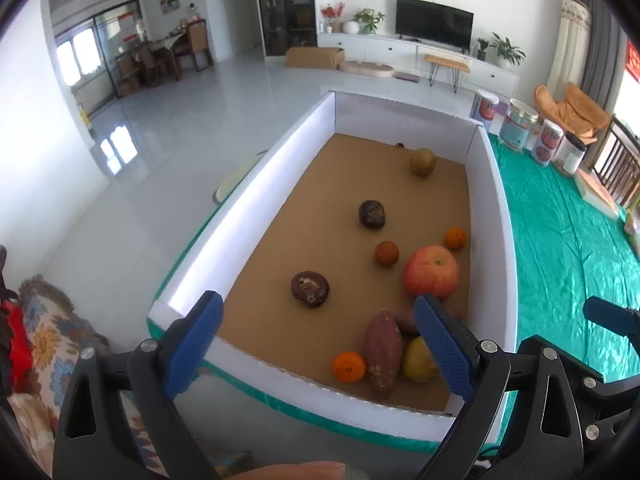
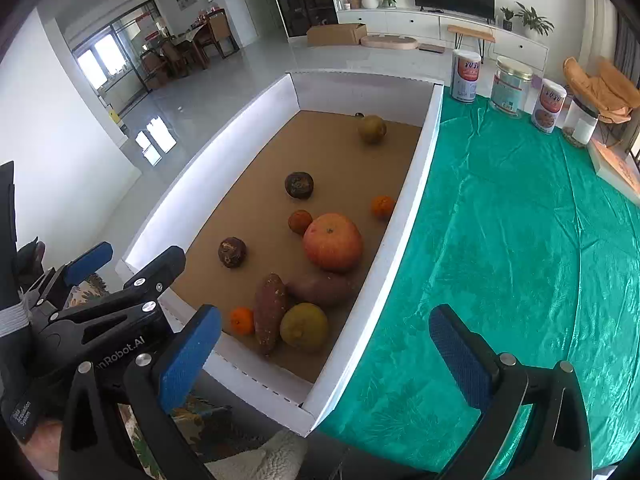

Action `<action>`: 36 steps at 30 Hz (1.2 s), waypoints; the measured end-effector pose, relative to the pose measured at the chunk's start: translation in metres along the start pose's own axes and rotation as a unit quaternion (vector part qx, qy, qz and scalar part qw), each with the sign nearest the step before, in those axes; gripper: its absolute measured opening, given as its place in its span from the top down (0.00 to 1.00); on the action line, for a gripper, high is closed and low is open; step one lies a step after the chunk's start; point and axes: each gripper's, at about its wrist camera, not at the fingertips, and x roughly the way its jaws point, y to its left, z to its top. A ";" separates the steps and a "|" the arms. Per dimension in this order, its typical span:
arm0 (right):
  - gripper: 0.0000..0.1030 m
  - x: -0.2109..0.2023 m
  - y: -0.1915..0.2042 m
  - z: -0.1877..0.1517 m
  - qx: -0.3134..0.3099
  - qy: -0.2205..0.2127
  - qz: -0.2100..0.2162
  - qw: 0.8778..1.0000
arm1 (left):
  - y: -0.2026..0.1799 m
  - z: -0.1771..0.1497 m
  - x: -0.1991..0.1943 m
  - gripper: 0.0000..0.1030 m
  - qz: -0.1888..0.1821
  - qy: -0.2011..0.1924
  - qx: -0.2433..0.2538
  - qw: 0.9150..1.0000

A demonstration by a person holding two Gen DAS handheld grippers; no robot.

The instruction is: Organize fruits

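A shallow white-walled box (image 1: 248,204) (image 2: 408,208) with a brown cardboard floor holds the fruit. Near its front lie a small orange (image 1: 349,367) (image 2: 242,320), two sweet potatoes (image 1: 383,352) (image 2: 269,306), and a yellow-green fruit (image 1: 418,360) (image 2: 304,326). A big red apple (image 1: 431,272) (image 2: 333,242) sits mid-right, with two dark round fruits (image 1: 310,289) (image 2: 232,252), small oranges and a far pear (image 1: 423,162) (image 2: 372,129). My left gripper (image 1: 318,346) hovers open over the box's front edge. My right gripper (image 2: 324,356) is open above the box's front right corner.
The box rests on a table with a green cloth (image 2: 520,240) that stretches to the right. Several tins (image 2: 508,88) stand at the cloth's far edge. A patterned cushion (image 1: 44,344) lies at lower left. White tiled floor and a TV cabinet lie beyond.
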 end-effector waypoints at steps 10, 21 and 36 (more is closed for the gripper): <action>0.00 -0.006 0.005 0.010 0.018 0.010 0.006 1.000 | 0.019 0.009 0.006 0.03 -0.001 0.026 -0.015 1.000; 0.00 -0.016 0.012 0.011 -0.003 -0.010 -0.001 1.000 | 0.013 0.011 0.000 0.03 -0.008 0.021 0.005 1.000; 0.00 -0.021 0.009 0.010 -0.025 -0.035 -0.051 0.998 | 0.007 0.008 -0.004 0.03 0.009 0.017 0.014 1.000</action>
